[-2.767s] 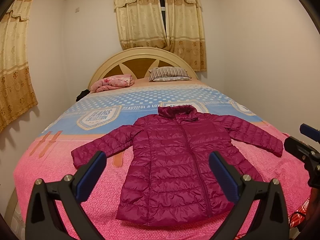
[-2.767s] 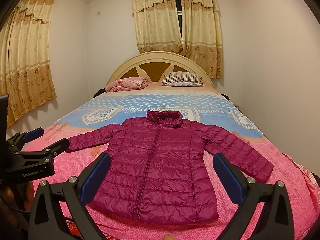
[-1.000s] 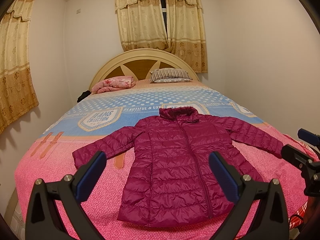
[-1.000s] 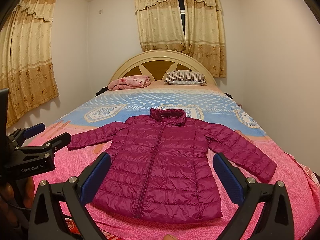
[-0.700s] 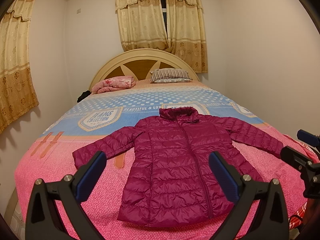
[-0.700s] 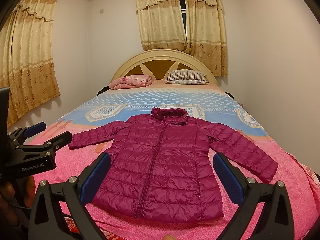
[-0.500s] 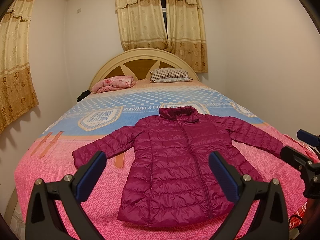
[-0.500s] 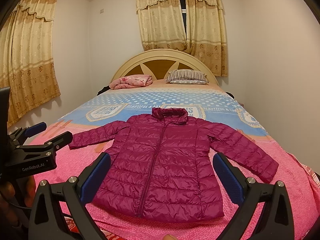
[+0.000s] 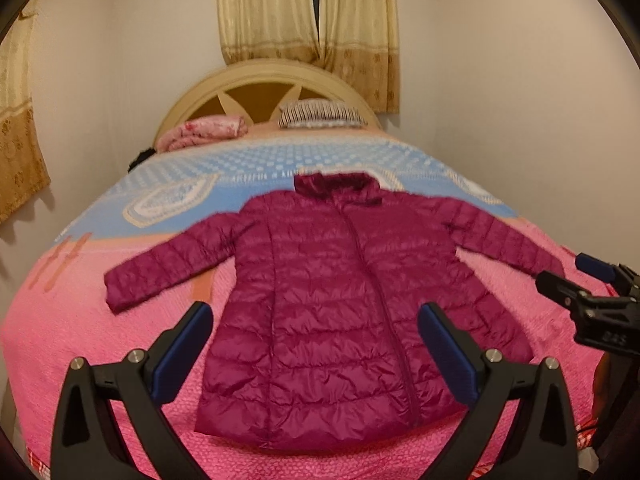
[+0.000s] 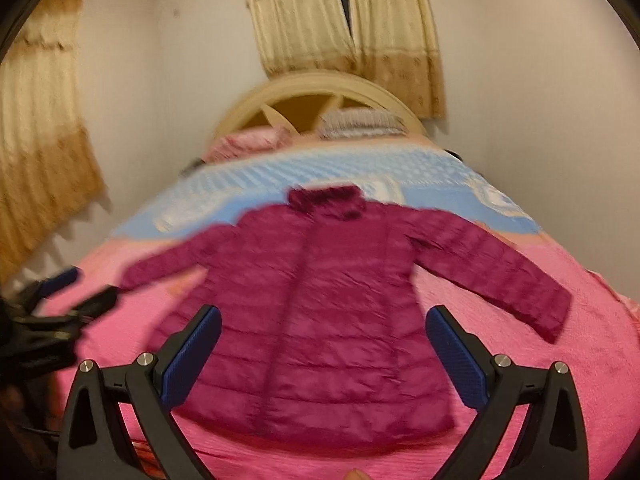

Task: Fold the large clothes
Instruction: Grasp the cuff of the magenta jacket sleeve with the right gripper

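Observation:
A magenta quilted puffer jacket [image 9: 332, 300] [image 10: 320, 312] lies flat and zipped on the bed, collar toward the headboard, both sleeves spread out to the sides. My left gripper [image 9: 316, 332] hovers open above the jacket's lower hem, nothing between its blue-padded fingers. Over the hem as well, my right gripper [image 10: 324, 336] stands open and empty. Each gripper shows at the edge of the other's view: the right gripper [image 9: 576, 280] near the right sleeve cuff, the left gripper [image 10: 76, 292] near the left cuff. The right wrist view is blurred.
The bed [image 9: 120, 360] has a pink and blue cover and a cream headboard [image 9: 264, 84]. A striped pillow [image 9: 320, 114] and a pink bundle [image 9: 200, 132] lie at its head. Walls stand close on both sides, with curtains [image 9: 308, 8] behind.
Both cameras have tipped downward and moved closer to the jacket; the bed and jacket sit higher and larger in view. The right wrist view is now motion-blurred. The jacket has not moved.

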### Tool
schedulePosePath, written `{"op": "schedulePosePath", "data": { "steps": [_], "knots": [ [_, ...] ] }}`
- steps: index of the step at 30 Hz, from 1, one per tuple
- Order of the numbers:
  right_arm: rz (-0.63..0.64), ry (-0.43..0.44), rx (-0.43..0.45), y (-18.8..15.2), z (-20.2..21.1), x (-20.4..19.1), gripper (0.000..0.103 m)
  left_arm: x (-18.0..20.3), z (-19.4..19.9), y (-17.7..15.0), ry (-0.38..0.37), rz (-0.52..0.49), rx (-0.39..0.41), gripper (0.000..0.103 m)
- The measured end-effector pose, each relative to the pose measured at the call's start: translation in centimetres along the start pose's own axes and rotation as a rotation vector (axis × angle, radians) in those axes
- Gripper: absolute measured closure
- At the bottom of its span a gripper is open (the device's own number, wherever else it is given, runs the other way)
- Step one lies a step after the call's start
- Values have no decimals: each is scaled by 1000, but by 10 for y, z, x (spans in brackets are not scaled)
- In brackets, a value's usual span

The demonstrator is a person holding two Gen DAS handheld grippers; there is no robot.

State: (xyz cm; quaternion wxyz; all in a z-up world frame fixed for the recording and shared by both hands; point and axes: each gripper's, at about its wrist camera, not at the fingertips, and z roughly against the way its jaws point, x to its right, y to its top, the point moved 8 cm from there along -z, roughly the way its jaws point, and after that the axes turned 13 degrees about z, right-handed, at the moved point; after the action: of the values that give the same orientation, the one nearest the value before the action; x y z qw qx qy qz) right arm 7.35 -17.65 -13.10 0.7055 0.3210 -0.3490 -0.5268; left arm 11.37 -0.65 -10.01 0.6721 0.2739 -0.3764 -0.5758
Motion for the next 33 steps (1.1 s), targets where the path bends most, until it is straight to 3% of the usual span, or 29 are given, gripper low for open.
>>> {"op": "schedulePosePath", "data": {
  "steps": [9, 16, 18, 23, 25, 29, 31, 33],
  "knots": [
    [-104, -79, -166, -52, -74, 74, 1, 4, -64, -9, 10, -30, -46, 0],
    [-397, -133, -208, -97, -102, 184, 1, 7, -114, -4, 48, -71, -41, 0],
    [-469, -185, -220, -111, -102, 222, 1, 7, -126, -4, 64, -80, -45, 0],
    [-595, -228, -228, -132, -105, 287, 3, 5, -147, -5, 60, -52, -73, 0],
    [-632, -208, -237, -136, -113, 299, 24, 8, -152, -7, 56, -57, -78, 0],
    [-649, -166, -255, -137, -132, 307, 35, 15, -156, -10, 59, -84, -82, 0],
    [-634, -161, -274, -138, -144, 307, 56, 14, -156, -10, 62, -86, -83, 0],
    [-622, -161, -271, -142, -152, 309, 69, 12, -155, -9, 62, -75, -85, 0]
  ]
}}
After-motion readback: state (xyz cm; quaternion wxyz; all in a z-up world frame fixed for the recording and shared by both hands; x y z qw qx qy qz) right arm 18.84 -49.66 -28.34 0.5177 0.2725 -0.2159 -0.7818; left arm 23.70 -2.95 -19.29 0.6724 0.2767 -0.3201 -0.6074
